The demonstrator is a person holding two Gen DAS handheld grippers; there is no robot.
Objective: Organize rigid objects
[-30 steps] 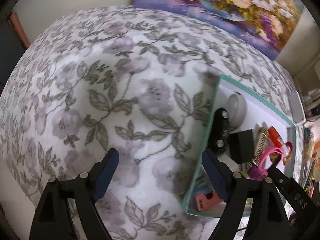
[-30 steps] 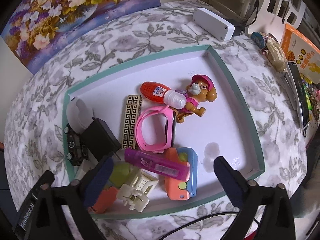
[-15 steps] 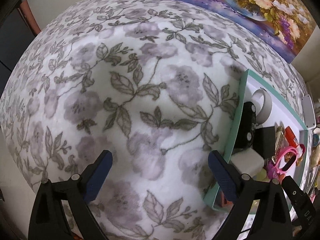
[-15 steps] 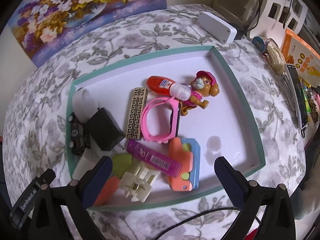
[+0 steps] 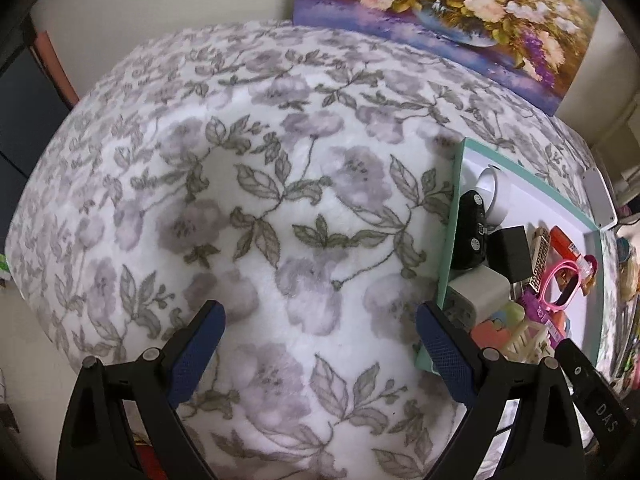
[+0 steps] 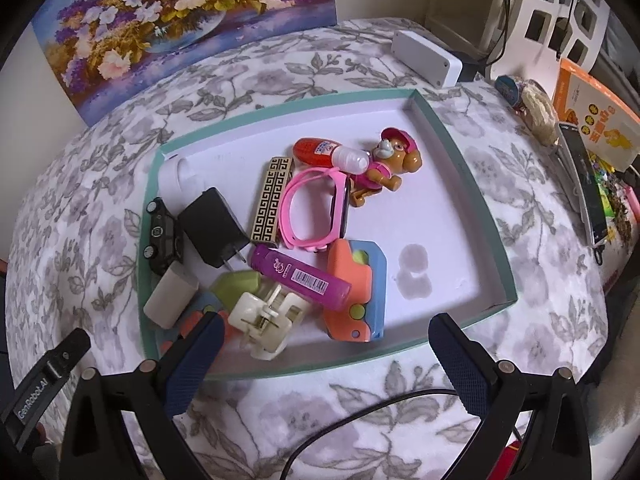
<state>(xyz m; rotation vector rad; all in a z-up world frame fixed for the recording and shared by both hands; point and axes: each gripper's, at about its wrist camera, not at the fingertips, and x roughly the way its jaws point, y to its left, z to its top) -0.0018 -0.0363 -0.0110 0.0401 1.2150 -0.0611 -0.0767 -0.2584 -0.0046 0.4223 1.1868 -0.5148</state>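
On a table draped in a flower-printed cloth (image 5: 280, 208) sits a shallow teal-rimmed tray (image 6: 476, 184), and all the small hard objects are heaped toward its left half, likely gathered there for sorting. You can make out a black toy car (image 6: 162, 236), a black charger (image 6: 214, 228), a pink watch (image 6: 316, 210), a purple tube (image 6: 300, 276), a cream hair clip (image 6: 262, 320) and a toy dog (image 6: 394, 164). Your right gripper (image 6: 322, 354) hangs over the tray's near rim, jaws spread wide, holding nothing. Your left gripper (image 5: 320, 342) hovers over bare cloth just left of the tray, jaws likewise wide apart and empty, touching nothing.
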